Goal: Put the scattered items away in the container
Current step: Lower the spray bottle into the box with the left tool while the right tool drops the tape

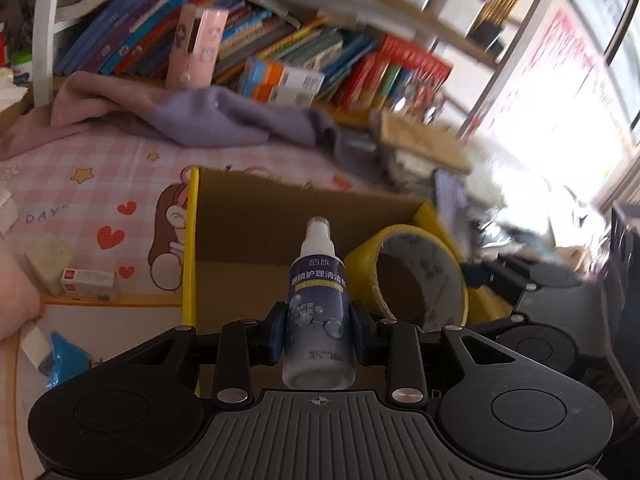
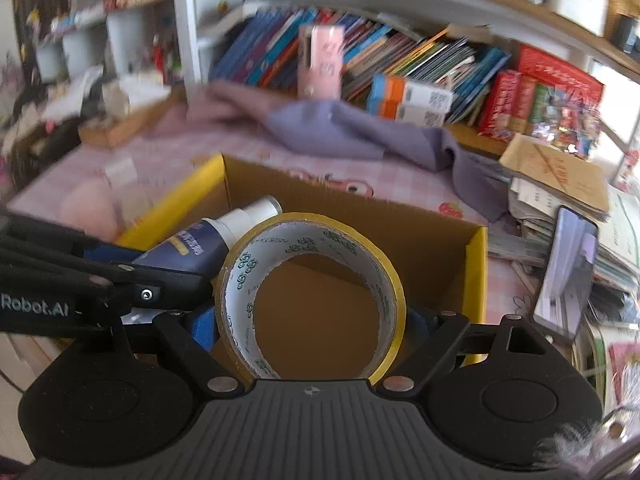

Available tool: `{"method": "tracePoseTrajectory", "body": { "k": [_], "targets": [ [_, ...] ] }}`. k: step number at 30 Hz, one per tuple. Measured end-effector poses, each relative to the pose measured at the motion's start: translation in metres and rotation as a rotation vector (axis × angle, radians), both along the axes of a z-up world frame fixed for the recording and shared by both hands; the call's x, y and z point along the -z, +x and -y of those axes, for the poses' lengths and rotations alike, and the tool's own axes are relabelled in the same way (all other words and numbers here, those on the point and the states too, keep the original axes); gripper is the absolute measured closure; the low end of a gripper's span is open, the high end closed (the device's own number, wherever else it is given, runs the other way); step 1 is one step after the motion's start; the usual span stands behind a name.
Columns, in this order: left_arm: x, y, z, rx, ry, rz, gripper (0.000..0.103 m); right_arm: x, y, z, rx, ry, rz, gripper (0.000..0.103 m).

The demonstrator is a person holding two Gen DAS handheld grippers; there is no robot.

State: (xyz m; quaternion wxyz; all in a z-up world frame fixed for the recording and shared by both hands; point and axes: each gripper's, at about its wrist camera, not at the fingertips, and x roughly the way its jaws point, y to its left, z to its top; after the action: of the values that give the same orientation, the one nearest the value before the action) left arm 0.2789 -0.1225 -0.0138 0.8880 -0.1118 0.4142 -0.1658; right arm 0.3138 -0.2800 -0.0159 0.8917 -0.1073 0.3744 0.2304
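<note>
Tape roll [image 2: 312,296] hides the right gripper's [image 2: 312,326] fingertips — shelves blurred.

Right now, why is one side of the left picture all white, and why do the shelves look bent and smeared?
Left wrist view: window light washes out the right side; the fisheye lens curves the shelves; the bottle in the left gripper stays sharp. Right wrist view: the left edge and bookshelf are motion-smeared, while the tape in the right gripper and the box read fairly clearly.

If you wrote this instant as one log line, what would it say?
left tool: shut on spray bottle | right tool: shut on tape roll | both over open cardboard box | nothing released yet
</note>
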Motion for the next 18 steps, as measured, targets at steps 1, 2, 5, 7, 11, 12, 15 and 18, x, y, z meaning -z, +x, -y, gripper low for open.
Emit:
{"method": "tracePoseTrajectory", "body": {
  "k": [1,2,5,7,11,12,15,18],
  "targets": [
    [0.002,0.004,0.002,0.000,0.012,-0.009,0.072,0.004,0.006,0.000,-0.013,-0.006,-0.012,0.017],
    [0.005,0.007,0.004,0.000,0.026,-0.015,0.072,0.008,0.012,0.000,-0.030,-0.017,-0.027,0.017],
    [0.006,0.016,0.011,0.007,0.068,-0.015,0.072,0.013,0.024,-0.002,-0.075,-0.046,-0.051,0.017],
    [0.008,0.021,0.016,0.011,0.105,-0.013,0.072,0.015,0.031,-0.003,-0.093,-0.051,-0.085,0.017],
    [0.014,0.028,0.024,0.029,0.141,-0.027,0.072,0.021,0.037,-0.009,-0.109,-0.113,-0.117,0.016],
    [0.016,0.028,0.027,0.034,0.158,-0.028,0.072,0.022,0.037,-0.011,-0.113,-0.128,-0.118,0.015],
    [0.020,0.029,0.031,0.034,0.173,-0.035,0.069,0.026,0.034,-0.013,-0.143,-0.167,-0.126,0.012],
    [0.022,0.028,0.035,0.048,0.186,-0.041,0.059,0.027,0.032,-0.014,-0.197,-0.183,-0.148,0.002]
  ]
}}
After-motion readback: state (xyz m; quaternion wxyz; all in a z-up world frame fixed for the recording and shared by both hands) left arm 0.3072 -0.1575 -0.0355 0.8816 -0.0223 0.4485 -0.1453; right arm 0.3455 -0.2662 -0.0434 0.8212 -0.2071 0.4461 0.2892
